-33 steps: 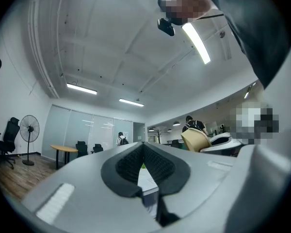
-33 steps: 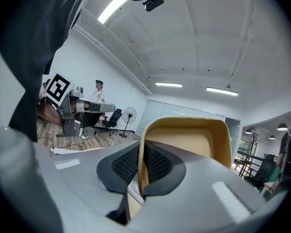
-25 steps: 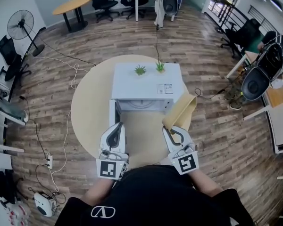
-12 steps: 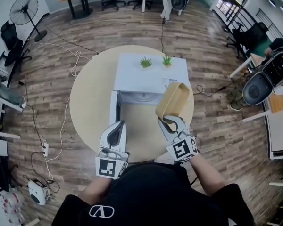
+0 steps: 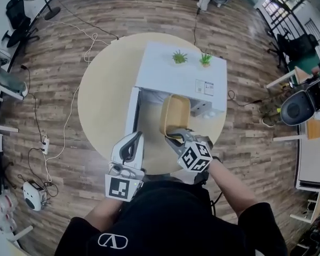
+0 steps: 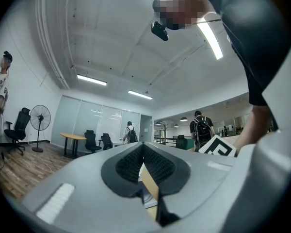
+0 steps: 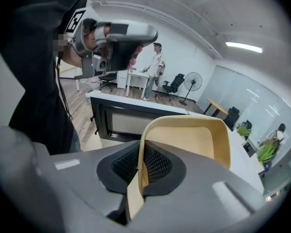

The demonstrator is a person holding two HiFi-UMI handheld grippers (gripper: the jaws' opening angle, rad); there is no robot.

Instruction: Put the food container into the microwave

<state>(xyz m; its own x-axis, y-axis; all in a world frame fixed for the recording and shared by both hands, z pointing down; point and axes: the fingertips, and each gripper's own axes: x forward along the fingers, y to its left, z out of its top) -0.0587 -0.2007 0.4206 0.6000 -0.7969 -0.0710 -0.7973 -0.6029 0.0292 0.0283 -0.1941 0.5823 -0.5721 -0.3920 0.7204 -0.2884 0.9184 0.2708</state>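
The tan food container hangs tilted in front of the open cavity of the white microwave, which stands on the round wooden table. My right gripper is shut on the container's near rim. The microwave door stands open to the left. My left gripper is shut and holds nothing, near the table's front edge just left of the container. It also shows raised in the right gripper view as the left gripper.
Two small green plants stand on top of the microwave. Cables trail over the wooden floor left of the table. Office chairs and desks stand to the right. People stand far off.
My right gripper has carried the container leftward, from beside the microwave's right front corner to in front of its open cavity. The left gripper has stayed near the table's front edge.
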